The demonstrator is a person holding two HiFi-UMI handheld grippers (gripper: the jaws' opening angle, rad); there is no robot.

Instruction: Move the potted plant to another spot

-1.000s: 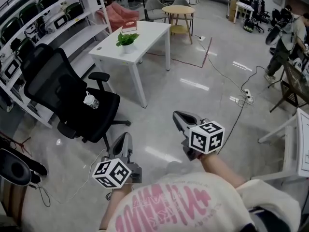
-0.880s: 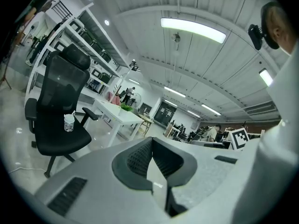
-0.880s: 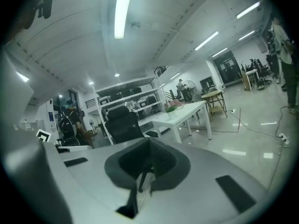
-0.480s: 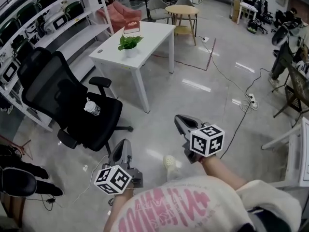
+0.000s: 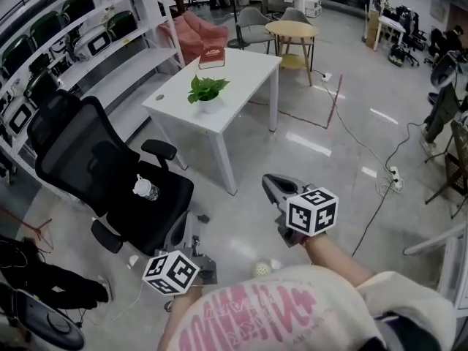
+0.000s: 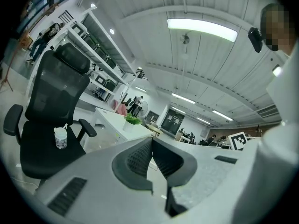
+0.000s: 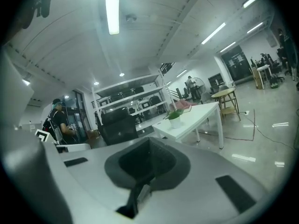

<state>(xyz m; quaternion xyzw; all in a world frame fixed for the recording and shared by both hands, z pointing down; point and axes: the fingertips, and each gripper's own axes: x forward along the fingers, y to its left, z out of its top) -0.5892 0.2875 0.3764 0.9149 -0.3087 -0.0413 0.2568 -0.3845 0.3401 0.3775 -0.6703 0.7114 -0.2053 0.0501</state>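
A grey floor (image 5: 351, 145) spreads around the white bench (image 5: 245, 68), the marker for everything here. A rack (image 5: 80, 42) runs along the wall to the left of the bench. A black chair (image 5: 110, 170) stands off the bench's near left corner, closer to the person. A round table (image 5: 292, 29) sits just beyond the bench's far end. The left gripper (image 5: 186, 231) and the right gripper (image 5: 272, 185) hang over the floor on the bench's near side, well short of it, and both aim roughly toward it. Each gripper's fingers are pressed together with nothing between them. The plant (image 5: 208, 90), green leaves in a white pot, stands upright on the bench close to its left edge, well apart from both grippers. A red book (image 5: 212, 55) lies on the bench behind the plant, toward the far end. A small bottle (image 5: 146, 189) rests on the chair's seat, to the near left of the bench.
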